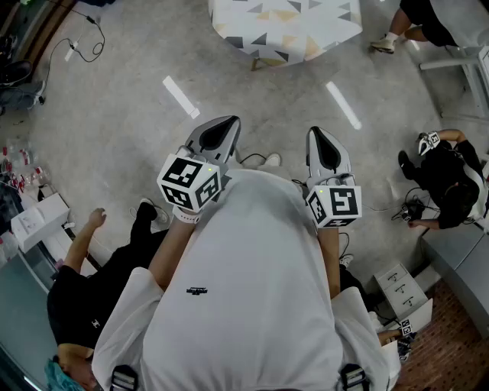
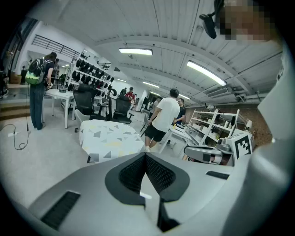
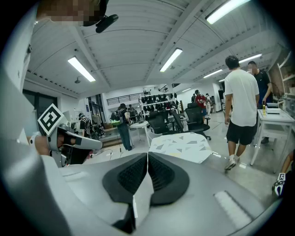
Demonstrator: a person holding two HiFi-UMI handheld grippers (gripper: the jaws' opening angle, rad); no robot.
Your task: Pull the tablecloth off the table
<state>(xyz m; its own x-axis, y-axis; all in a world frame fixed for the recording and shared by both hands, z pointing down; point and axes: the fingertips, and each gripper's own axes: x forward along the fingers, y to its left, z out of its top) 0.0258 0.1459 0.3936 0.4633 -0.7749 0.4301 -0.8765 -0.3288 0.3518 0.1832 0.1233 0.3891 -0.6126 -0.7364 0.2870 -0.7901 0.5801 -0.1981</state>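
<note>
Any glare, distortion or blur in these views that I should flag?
Head view: sharp, two light streaks glare off the floor; the tablecloth is cut by the top edge. Both gripper views: strong fisheye bending, dark corners, ceiling lights blown out.

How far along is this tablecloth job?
Done: nothing, the patterned tablecloth is still draped in place, ahead. In hand: nothing, the left gripper and right gripper have their fingers shut and empty, away from it. Left: approach, grip the cloth, pull it off.
</note>
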